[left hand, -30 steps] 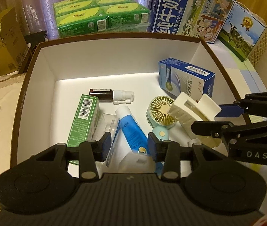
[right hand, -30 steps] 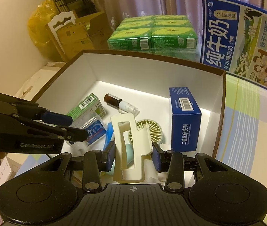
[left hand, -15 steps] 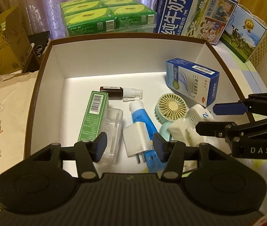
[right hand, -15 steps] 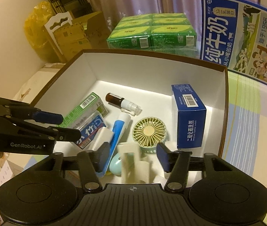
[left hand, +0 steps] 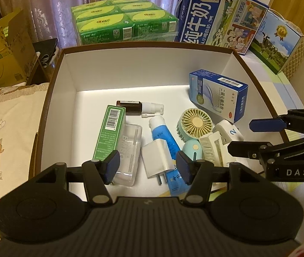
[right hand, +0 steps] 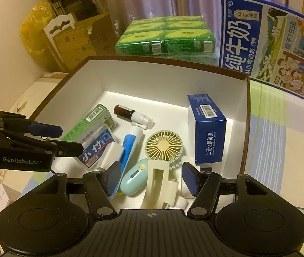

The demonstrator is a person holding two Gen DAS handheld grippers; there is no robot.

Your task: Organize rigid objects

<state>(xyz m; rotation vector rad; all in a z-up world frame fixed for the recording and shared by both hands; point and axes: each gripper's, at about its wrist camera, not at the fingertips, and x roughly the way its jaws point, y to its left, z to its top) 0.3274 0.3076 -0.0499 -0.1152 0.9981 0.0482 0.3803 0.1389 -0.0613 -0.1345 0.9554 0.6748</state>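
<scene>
Both jaws were opening with nothing between them: the left gripper (left hand: pixel 147 164) had let the white charger (left hand: pixel 157 158) drop, the right gripper (right hand: pixel 151 178) the cream hair clip (right hand: pixel 159 184), and both now lay by the near wall of the white box (left hand: pixel 130 64), so two more items were stowed

charger (left hand: pixel 156 158): white, flat, box floor, prongs toward 6 o'clock
hair clip (right hand: pixel 160 186): cream, lying at fan's (right hand: pixel 164 147) 6 o'clock
</scene>
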